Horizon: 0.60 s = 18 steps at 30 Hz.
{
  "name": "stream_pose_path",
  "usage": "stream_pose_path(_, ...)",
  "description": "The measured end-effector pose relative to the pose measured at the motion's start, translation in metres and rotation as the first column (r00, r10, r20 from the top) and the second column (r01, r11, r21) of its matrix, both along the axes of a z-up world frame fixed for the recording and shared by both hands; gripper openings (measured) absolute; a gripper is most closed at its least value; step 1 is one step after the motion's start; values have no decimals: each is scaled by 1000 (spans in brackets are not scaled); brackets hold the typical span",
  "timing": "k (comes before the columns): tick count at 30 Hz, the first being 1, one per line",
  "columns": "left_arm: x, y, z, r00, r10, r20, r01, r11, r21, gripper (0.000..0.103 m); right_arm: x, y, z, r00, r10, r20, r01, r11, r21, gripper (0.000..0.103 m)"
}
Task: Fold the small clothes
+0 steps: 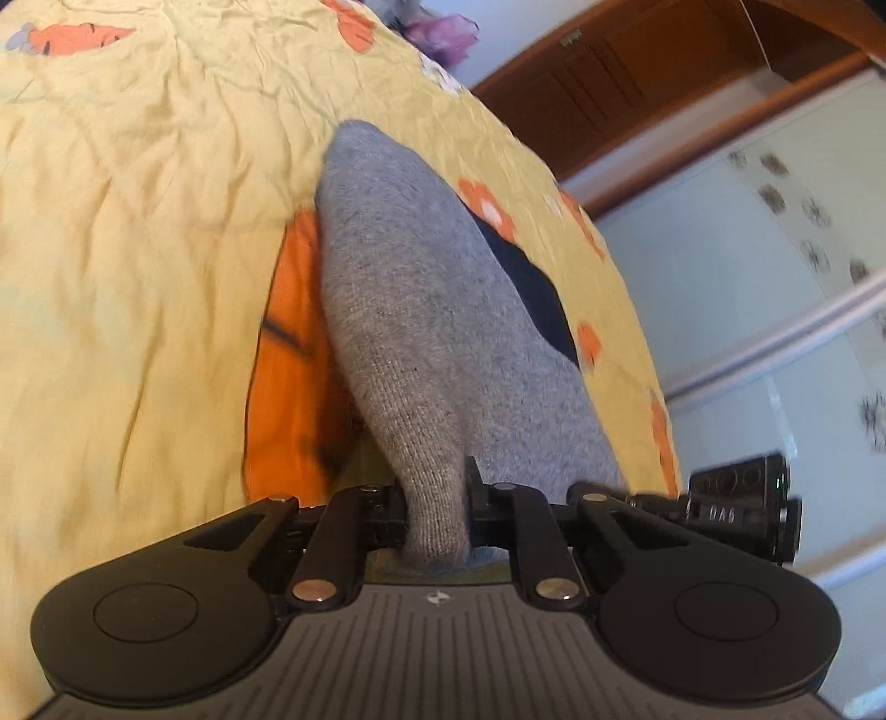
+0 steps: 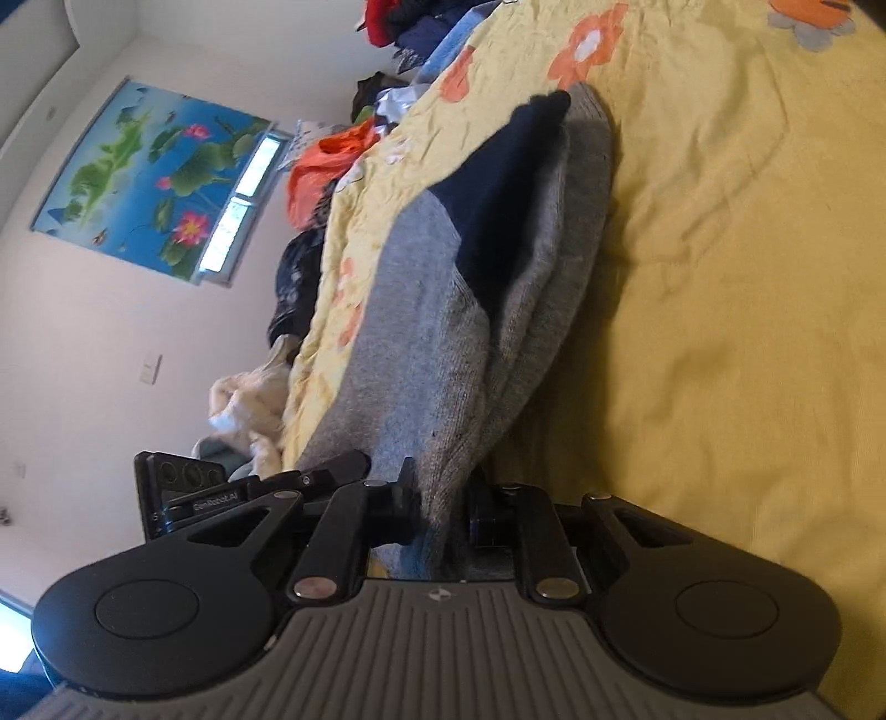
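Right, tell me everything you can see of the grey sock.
The grey sock is a soft, fuzzy knit with a navy patch at heel or toe. It lies stretched along the yellow floral bedsheet, seemingly a pair stacked in layers. Both grippers clamp it side by side at the near end: the left gripper pinches bunched grey knit, the right gripper grips the layered edges. The far end rests on the sheet.

Sock [image 1: 421, 310] stretched over bedsheet [image 1: 138, 249], clothes pile [image 2: 421, 33] at bed's far edge
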<state>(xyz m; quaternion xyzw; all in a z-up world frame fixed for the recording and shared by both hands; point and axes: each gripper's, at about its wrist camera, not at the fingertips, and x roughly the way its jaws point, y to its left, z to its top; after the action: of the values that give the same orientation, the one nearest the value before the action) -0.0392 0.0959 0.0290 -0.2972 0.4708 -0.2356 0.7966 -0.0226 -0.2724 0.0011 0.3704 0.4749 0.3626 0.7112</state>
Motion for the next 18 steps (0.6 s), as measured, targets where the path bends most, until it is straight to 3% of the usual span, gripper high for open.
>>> stream_pose_path(3,-15,-7,-13,1000,-20,8,19,994,110,18,-15,0,-11,1000,12,-18,-13,998,-65,23)
stream_pose_path(4,-16,-5,-17,1000,-14,11,13,994,107,19,-16,0,-16,1000,2,-30,-5,995,-96,27)
stream_pose_path(5,-15,0,-17,1000,-14,-2,14,997,80,26,-15,-4,-19,999,-4,-43,1,998,-70,28)
stream_pose_path(6,-12,4,-13,999,-28,-37,30,997,71,38,-12,-10,-18,998,-8,-59,6,999,-49,36)
stream_pose_path(7,-9,7,-5,997,-52,-56,56,995,77,61,-9,-16,-11,999,-17,-47,15,999,-44,43)
stream_pose_path(8,-9,10,8,997,-69,-21,71,993,90,72,-7,-22,0,999,-32,0,32,998,-46,63)
stream_pose_path(9,-10,15,24,996,-57,68,49,992,117,82,-3,-28,12,997,-52,57,55,997,-52,84)
stream_pose_path(10,-11,20,40,986,-30,167,5,989,149,89,2,-33,23,990,-75,115,83,994,-67,91)
stream_pose_path(11,-5,22,52,968,-9,250,-38,982,183,91,12,-36,34,982,-95,164,109,991,-82,94)
stream_pose_path(13,19,20,63,946,31,324,-116,962,247,92,41,-35,46,969,-132,208,156,983,-101,93)
stream_pose_path(16,75,5,49,952,86,294,-166,951,260,92,93,-18,41,969,-156,190,182,975,-129,86)
stream_pose_path(18,110,-11,26,972,76,223,-142,945,296,91,127,3,28,984,-123,132,146,972,-185,80)
